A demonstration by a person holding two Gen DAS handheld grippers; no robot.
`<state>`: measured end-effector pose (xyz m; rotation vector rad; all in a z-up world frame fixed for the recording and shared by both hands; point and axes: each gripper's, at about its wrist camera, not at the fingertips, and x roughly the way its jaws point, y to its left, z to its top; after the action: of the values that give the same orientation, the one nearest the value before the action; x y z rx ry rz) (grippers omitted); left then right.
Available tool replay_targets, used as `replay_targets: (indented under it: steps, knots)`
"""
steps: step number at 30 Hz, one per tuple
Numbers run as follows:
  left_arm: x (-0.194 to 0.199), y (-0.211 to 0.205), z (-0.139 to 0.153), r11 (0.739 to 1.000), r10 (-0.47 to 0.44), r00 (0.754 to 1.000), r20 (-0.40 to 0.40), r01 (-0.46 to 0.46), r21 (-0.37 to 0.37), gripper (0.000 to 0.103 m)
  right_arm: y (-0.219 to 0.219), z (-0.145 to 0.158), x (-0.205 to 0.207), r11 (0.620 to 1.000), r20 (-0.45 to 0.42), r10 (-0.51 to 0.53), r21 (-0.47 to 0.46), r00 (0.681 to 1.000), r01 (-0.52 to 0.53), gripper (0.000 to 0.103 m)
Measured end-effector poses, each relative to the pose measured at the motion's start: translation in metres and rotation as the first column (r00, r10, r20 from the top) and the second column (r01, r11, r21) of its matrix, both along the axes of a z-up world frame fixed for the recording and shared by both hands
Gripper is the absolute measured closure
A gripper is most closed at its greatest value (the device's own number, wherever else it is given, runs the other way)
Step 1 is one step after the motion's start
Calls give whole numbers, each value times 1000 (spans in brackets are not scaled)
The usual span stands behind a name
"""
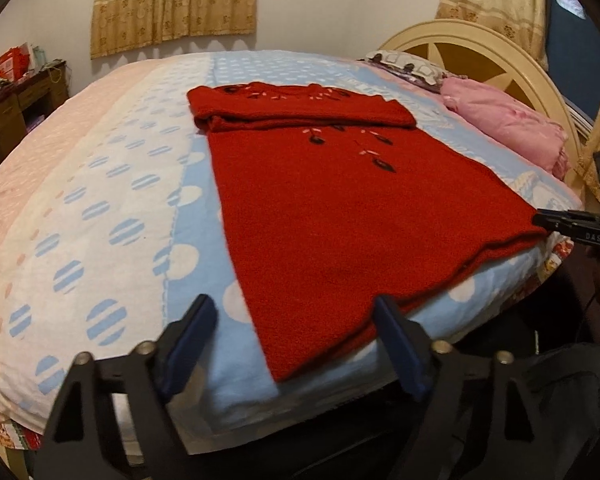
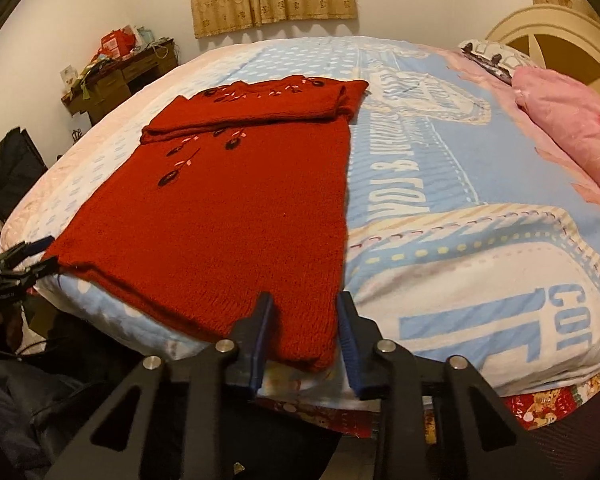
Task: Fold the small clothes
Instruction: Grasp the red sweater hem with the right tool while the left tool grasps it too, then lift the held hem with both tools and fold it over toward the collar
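Note:
A red knit sweater (image 1: 340,208) with dark embroidered flowers lies flat on the bed, its sleeves folded across the chest at the far end. My left gripper (image 1: 296,312) is open at the sweater's near left hem corner, fingers either side of it. My right gripper (image 2: 304,308) is open around the near right hem corner of the sweater (image 2: 228,216). Each gripper shows in the other's view: the right (image 1: 540,218) at the hem's right corner, the left (image 2: 46,254) at the hem's left corner.
The bed carries a blue, white and pink blanket (image 1: 100,200). A pink pillow (image 1: 512,124) lies by the cream headboard (image 1: 480,52). A cluttered wooden desk (image 2: 120,76) stands by the far wall. A dark chair (image 2: 12,168) is beside the bed.

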<state>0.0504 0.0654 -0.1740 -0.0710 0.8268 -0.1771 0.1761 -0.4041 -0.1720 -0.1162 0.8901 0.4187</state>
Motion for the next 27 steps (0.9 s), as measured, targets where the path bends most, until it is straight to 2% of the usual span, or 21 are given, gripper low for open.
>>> replay_targets:
  steps: [2, 3, 5, 7, 8, 16, 21, 25, 27]
  knots:
    - [-1, -2, 1, 1000, -16, 1000, -1, 16, -1, 36, 2, 1, -3, 1000, -12, 25, 9, 1000, -25, 83]
    - [-1, -3, 1, 1000, -27, 1000, 1, 27, -4, 44, 3, 1, -5, 999, -17, 34, 13, 999, -34, 84]
    - [-3, -6, 2, 999, -46, 999, 7, 46, 2, 51, 5, 1, -8, 999, -7, 44, 6, 999, -44, 89]
    - [-3, -6, 4, 998, -58, 998, 13, 58, -3, 76, 4, 1, -9, 999, -2, 44, 15, 999, -44, 93]
    - [-3, -6, 5, 998, -62, 998, 11, 62, -5, 85, 2, 3, -9, 999, 6, 38, 32, 999, -38, 94]
    - [1, 5, 19, 998, -39, 998, 45, 41, -50, 87, -10, 31, -11, 988, 114, -11, 156, 993, -7, 95]
    - [12, 15, 40, 996, -24, 996, 91, 32, -86, 87, -6, 46, -8, 985, 162, -19, 175, 987, -9, 95]
    - [27, 25, 57, 989, -5, 993, 116, 22, -150, 87, 0, 60, -1, 981, 201, -16, 191, 979, -23, 95]
    - [37, 27, 66, 988, -2, 990, 138, 24, -153, 88, 4, 69, 7, 980, 223, -14, 198, 975, -31, 95]
